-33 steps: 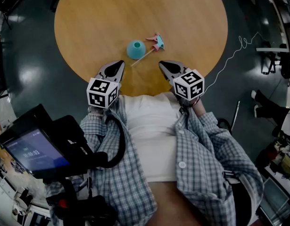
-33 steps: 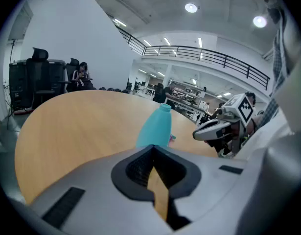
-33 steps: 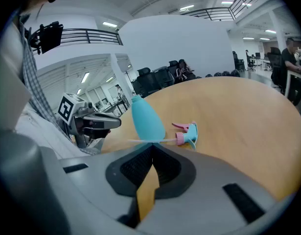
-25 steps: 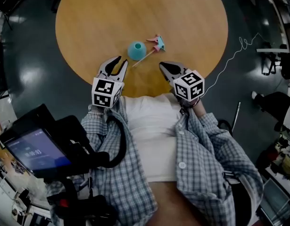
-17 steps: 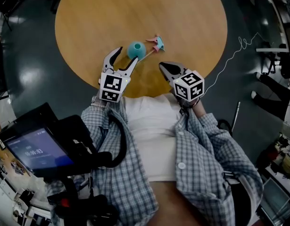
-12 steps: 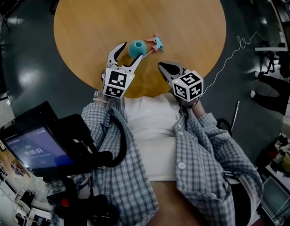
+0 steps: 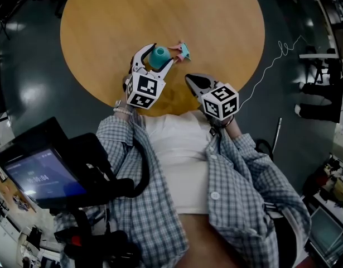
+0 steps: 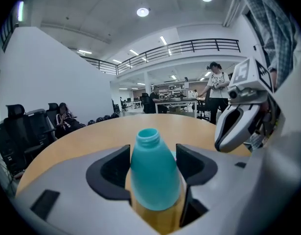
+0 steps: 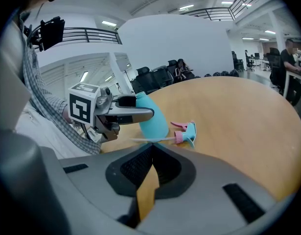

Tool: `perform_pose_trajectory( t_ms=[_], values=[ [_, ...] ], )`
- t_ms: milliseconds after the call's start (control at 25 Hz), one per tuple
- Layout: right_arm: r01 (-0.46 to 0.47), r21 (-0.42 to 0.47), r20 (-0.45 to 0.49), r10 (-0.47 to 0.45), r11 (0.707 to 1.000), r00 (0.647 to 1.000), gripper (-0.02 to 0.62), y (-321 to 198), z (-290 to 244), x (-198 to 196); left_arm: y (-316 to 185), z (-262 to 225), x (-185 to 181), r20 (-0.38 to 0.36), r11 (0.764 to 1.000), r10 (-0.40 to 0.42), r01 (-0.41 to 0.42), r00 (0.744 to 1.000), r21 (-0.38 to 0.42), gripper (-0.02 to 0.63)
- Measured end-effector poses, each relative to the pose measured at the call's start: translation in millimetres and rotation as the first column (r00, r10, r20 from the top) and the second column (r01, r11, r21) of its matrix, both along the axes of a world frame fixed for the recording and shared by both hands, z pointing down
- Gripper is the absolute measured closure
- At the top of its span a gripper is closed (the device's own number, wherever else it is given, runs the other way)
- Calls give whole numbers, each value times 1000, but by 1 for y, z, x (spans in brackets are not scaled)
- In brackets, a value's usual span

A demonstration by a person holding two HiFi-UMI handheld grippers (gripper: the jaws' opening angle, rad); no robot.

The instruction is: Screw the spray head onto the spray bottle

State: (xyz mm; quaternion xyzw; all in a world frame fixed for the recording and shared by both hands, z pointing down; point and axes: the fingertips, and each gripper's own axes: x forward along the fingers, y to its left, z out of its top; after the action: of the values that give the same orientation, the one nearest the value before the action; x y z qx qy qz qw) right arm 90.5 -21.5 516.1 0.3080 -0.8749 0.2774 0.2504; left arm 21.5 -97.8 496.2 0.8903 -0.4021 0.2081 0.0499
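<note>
The spray bottle (image 8: 155,173) stands upright on the tabletop (image 7: 132,15), directly between the jaws of the left gripper (image 7: 161,54). These jaws have just been opening and now stand very wide. One black pad is on each side of the bottle's body, and the pads (image 8: 111,168) do not visibly press on it, so the bottle is not gripped. The bottle is of smooth teal plastic, wide at the bottom and narrowing like a cone. It ends in a short threaded neck, which is open. The spray head (image 9: 185,132) lies on its side on the tabletop just beside the bottle, outside the left jaws. It is of light blue plastic with a pink trigger and a pink collar, and a thin pale tube (image 9: 140,140) comes out of it. The right gripper (image 9: 152,153) points toward this tube with its jaws fully together and nothing between them; the spray head lies ahead of their tips, apart from them. The pads of both grippers are black with a fine ribbed texture. The tabletop is round, of warm brown wood with a matte surface.
</note>
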Motion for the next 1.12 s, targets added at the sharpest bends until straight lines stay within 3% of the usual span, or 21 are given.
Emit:
perform_pose_trajectory(
  t_ms=[200,320,560,680,720,840,1120],
  values=[
    [-11,-3,-1,11,1000,1000,600,-2,1,1,5,0,-2,-7,1000,-4,4,1000,-13,308],
    [-85,5,-1,85,996,996,600,-18,3,8,9,1,-3,3,1000,1,-1,1000,-22,310],
    [-152,76,-116,160,985,980,600,-74,7,21,19,1,-5,3,999,2,-1,1000,-39,311],
    [-170,80,-126,179,982,976,598,-99,9,19,19,2,-4,1,999,-4,4,1000,-39,311],
    [-178,76,-126,187,981,974,589,-106,10,18,19,2,-3,0,999,-6,6,1000,-39,311],
    [-200,32,-123,202,979,972,469,-122,19,13,20,3,-2,-5,999,-10,10,1000,-39,311],
    [-197,-47,-185,186,979,965,444,-126,53,3,22,2,-1,-15,999,-19,18,1000,-38,311]
  ],
)
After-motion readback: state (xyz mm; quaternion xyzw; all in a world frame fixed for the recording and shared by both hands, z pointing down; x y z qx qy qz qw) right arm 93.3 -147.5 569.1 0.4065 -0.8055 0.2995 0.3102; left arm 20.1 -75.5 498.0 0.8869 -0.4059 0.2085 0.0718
